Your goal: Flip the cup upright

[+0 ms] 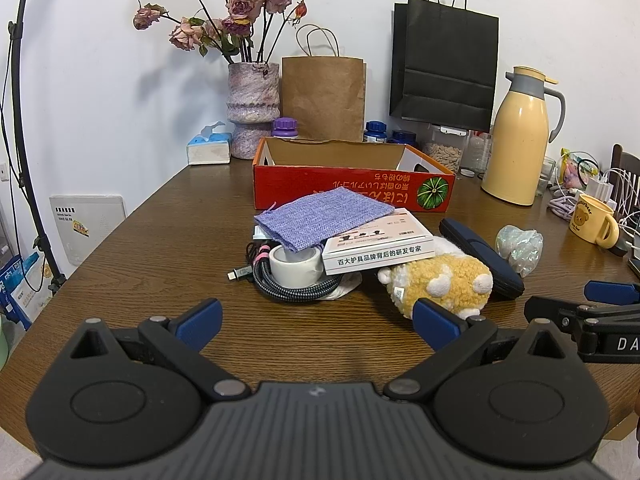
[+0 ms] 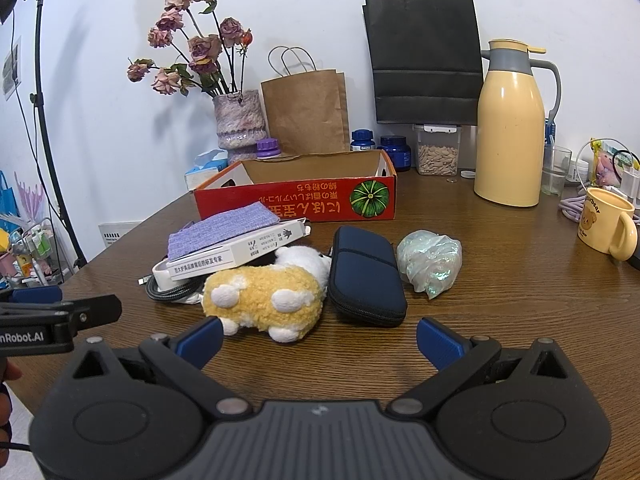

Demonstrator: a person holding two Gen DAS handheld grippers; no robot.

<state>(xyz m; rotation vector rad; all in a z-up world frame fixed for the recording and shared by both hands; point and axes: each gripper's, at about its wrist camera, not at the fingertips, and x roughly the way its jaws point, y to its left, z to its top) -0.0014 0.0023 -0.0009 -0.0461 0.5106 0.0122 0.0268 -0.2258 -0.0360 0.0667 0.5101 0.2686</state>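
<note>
Fingers (image 1: 200,320) of both the left gripper (image 1: 316,320) and right gripper (image 2: 318,338) are gaping wide, gripping nothing, while the cup (image 2: 608,224) is standing upright at right.

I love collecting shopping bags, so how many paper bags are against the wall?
2. A brown paper bag stands behind the red box, beside the vase. A black paper bag is to its right, near the yellow thermos. Others may be hidden.

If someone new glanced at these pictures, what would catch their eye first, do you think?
Probably the red box at mid-table, with a yellow plush toy in front of it. Next, the tall yellow flask at the right, near the upright yellow cup, and the dried roses by the wall.
</note>
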